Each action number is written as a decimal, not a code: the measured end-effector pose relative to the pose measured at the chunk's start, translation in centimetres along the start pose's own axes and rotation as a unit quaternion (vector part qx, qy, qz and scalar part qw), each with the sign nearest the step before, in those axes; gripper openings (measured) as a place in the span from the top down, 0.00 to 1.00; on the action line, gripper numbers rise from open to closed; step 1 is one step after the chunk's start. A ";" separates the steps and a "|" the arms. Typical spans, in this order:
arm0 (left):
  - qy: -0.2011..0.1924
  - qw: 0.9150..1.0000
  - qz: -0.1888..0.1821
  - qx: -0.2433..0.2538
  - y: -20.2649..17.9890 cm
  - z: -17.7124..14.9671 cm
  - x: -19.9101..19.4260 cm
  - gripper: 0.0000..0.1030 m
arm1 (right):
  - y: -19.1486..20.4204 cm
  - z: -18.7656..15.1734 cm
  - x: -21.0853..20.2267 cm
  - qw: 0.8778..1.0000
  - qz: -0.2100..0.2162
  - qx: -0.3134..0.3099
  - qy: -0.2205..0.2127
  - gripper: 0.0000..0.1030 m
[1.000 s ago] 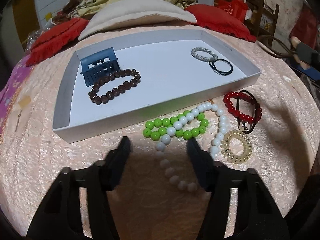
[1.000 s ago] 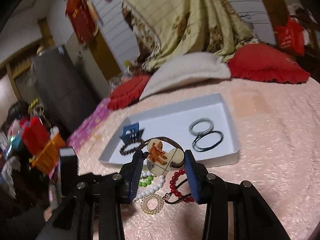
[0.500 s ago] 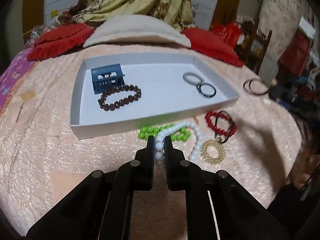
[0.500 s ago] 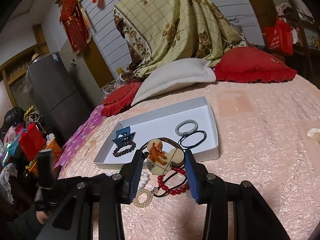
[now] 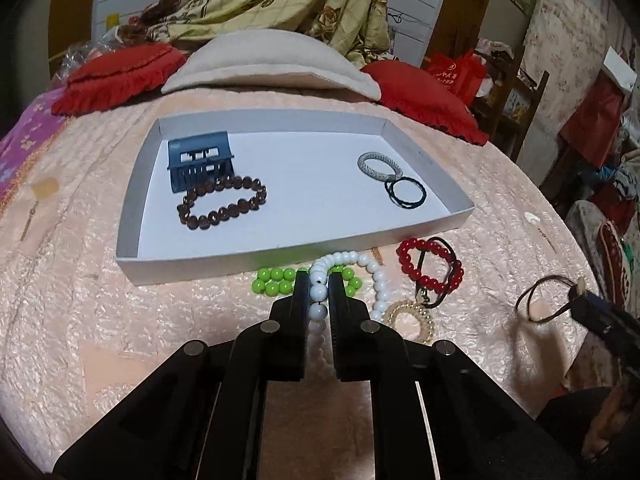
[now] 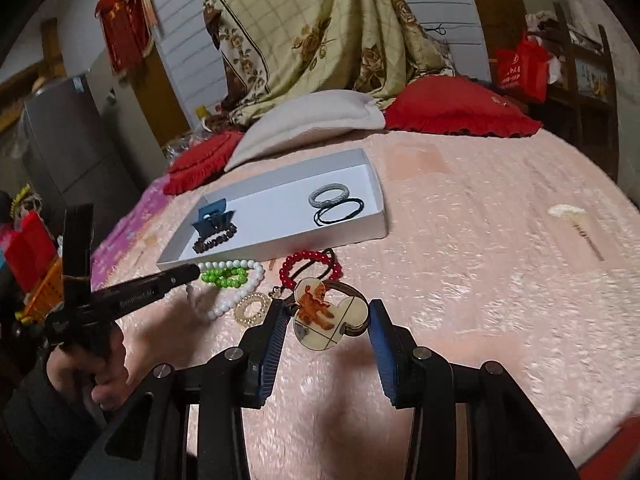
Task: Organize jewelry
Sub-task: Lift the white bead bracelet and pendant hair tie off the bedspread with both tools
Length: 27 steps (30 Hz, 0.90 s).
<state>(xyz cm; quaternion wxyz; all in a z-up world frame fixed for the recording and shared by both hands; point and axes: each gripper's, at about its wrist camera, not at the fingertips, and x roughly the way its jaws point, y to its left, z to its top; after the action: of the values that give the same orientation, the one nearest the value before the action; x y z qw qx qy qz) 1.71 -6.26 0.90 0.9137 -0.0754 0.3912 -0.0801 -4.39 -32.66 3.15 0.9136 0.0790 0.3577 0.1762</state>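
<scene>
I am clamping my left tool (image 5: 319, 286) on the white bead necklace (image 5: 374, 270) beside the tray (image 5: 256, 258) on the bed; my right tool (image 6: 327, 322) is gripping the mouse-shaped hair tie (image 6: 329, 314), pads partly apart.

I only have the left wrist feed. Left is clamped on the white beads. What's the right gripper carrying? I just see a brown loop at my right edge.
Observer: The right gripper holds a mouse-head-shaped charm with a cartoon picture, on a brown band.
Operator: Clamped firmly?
Observer: The charm touches the left pad, and a gap shows at the right pad; the band behind may bridge it.
Operator: Anything on the bed right of the tray that I'd miss?
Observer: A small cream-coloured piece lies alone, well right of the white tray.
Operator: Is my white bead string off the bed?
Observer: Only partly; its far loop lies beside the gold ring.
</scene>
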 end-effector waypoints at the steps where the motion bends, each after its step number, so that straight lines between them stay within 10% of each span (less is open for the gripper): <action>1: 0.000 1.000 0.001 0.002 -0.1 0.0 0.0 0.93 | 0.0 0.2 -0.2 1.000 -0.001 0.003 0.001 0.61; 16: -0.035 0.998 -0.017 -0.038 2.5 0.8 -3.5 0.93 | 0.0 10.2 5.5 0.998 0.039 -0.014 -0.057 0.61; 27: -0.026 0.999 -0.016 -0.041 2.8 1.4 -3.2 0.93 | -2.8 8.7 9.7 1.000 0.009 0.006 -0.018 0.61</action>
<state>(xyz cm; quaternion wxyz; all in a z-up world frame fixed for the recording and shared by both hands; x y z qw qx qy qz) 0.83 -2.78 3.56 0.9183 -0.1211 0.3692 -0.0763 8.85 -31.73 2.70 0.9177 0.0907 0.3418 0.1811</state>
